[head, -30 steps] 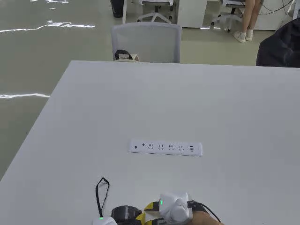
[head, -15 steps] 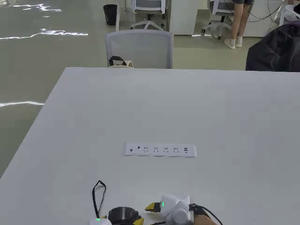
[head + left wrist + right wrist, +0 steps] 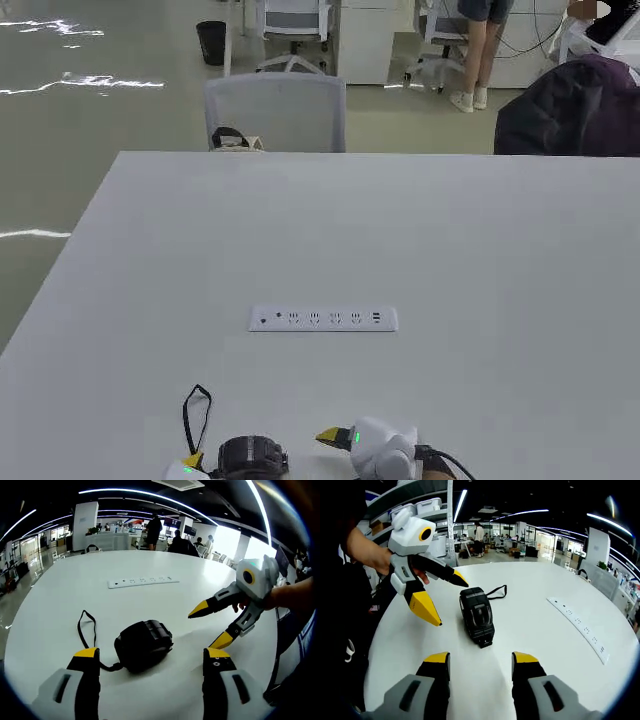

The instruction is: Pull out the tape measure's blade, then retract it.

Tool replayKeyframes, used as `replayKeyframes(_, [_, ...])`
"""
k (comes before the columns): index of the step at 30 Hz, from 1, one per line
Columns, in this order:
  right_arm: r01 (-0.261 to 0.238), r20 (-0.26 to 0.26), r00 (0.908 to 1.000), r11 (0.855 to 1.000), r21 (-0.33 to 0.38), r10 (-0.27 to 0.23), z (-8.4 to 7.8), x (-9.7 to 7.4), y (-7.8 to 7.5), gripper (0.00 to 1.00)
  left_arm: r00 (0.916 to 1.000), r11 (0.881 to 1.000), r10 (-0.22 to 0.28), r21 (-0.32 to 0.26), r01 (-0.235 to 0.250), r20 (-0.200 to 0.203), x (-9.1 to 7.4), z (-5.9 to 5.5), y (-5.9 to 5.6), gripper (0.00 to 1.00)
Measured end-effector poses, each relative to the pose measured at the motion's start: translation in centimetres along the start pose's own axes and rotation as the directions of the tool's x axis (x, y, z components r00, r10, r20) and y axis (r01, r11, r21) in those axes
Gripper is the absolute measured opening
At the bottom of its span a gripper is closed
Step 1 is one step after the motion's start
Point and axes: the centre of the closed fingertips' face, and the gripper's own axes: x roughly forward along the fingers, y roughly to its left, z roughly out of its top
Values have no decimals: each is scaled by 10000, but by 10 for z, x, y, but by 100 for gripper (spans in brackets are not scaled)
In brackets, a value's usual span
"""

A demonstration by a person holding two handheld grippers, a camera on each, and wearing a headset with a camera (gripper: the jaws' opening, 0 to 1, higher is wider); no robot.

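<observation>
A black tape measure [image 3: 144, 644] lies on the white table [image 3: 480, 260] with its blade retracted and its black wrist strap [image 3: 84, 628] trailing off. My left gripper [image 3: 151, 653] is open, its yellow-tipped jaws on either side of the case without touching it. My right gripper [image 3: 481, 658] is open too and faces the tape measure [image 3: 477, 615] from the opposite side, a short way off. Each gripper appears in the other's view: the right gripper [image 3: 210, 627] and the left gripper [image 3: 449, 602]. In the head view the tape measure [image 3: 252, 457] sits at the bottom edge, with the left gripper [image 3: 190, 464] beside it and the right gripper [image 3: 335, 445] to its right.
A white power strip [image 3: 322, 319] lies across the middle of the table, beyond the tape measure. A grey office chair [image 3: 275, 112] stands at the far edge. A dark garment [image 3: 570, 110] is at the far right. People stand in the background.
The head camera has shifted, so the table sits lower and further left in the picture. The gap between the right gripper's tip and the tape measure looks slightly wider.
</observation>
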Motion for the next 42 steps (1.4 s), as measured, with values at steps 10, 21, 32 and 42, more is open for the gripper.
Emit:
replayKeyframes(10, [1089,138,9938,9911,763,-1103,-4,-32,4,61,9986,9954,-529,802,533,-81,-19,3,1,90])
replayKeyframes(21, [2257,333,9712,9561,1870,-2358,-10,-75,8,73,9941,9775,-1064,1812,1081,-190,-46,7,-9,95])
replayKeyframes(32, [2740,528,9550,9361,2205,-2920,-19,-114,22,81,9874,9579,-1514,2396,1581,-461,-65,-6,-10,99])
replayKeyframes(42, [2977,472,9460,9171,2651,-3207,-31,-137,34,88,9906,9667,-1330,2165,1366,-312,-87,-6,-2,99])
